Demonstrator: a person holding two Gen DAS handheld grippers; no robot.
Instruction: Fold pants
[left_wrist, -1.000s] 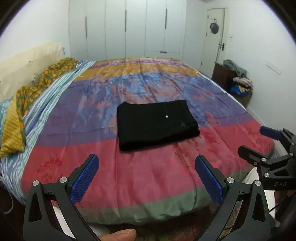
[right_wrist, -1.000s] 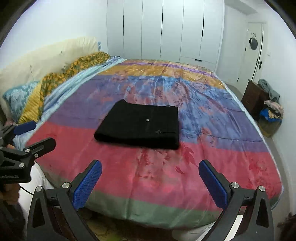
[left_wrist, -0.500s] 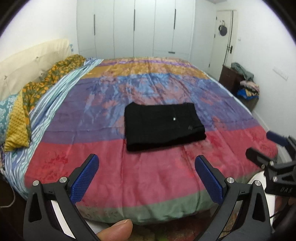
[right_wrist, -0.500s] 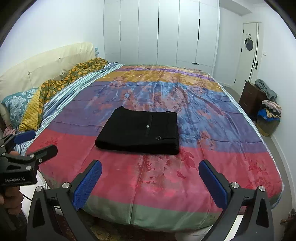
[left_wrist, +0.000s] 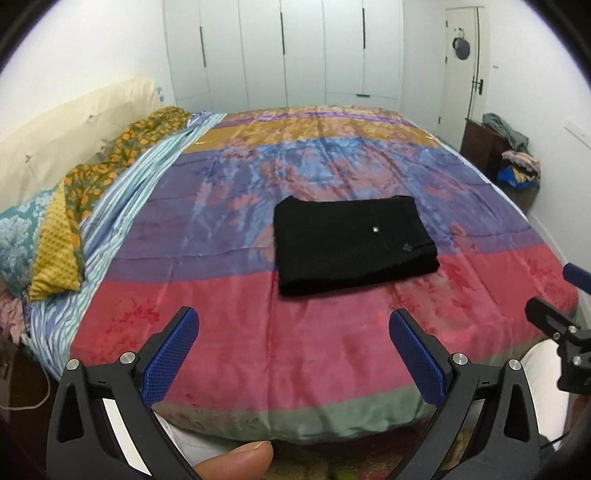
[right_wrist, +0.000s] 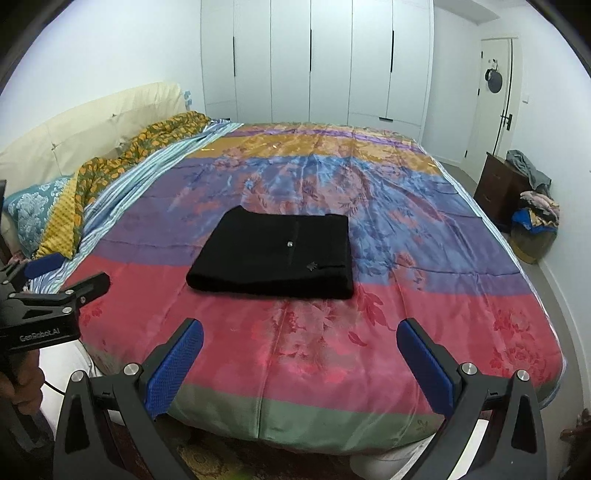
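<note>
Lay folded into a flat black block, the pants (left_wrist: 352, 243), out on the middle of the bedspread (left_wrist: 317, 354), half on the purple band and half on the red one. Showed one small shiny button on top (and a tiny dark badge close to the near right corner, too small to read). Had bare cover on every side: a wide red and green strip toward the near edge of the bed, blue and gold bands toward the far edge.

Hung back past the near edge of the bed, the left gripper (left_wrist: 293, 354), blue pads spread wide, nothing between them. Same for the right gripper (right_wrist: 301, 363): pads far apart, holding nothing, well short of the pants. Touched the cloth nowhere.

Ran along the left edge of the bed, a striped sheet (right_wrist: 147, 173), with a yellow flowered blanket (right_wrist: 122, 158) and a blue pillow (right_wrist: 31, 210) bunched beside it. Stood by the right wall, a dark cabinet (right_wrist: 496, 188) with a pile of clothes (right_wrist: 537, 210) next to it.

Read "GenRobot.AI" in white letters on the side of the left gripper, seen from the right wrist.
</note>
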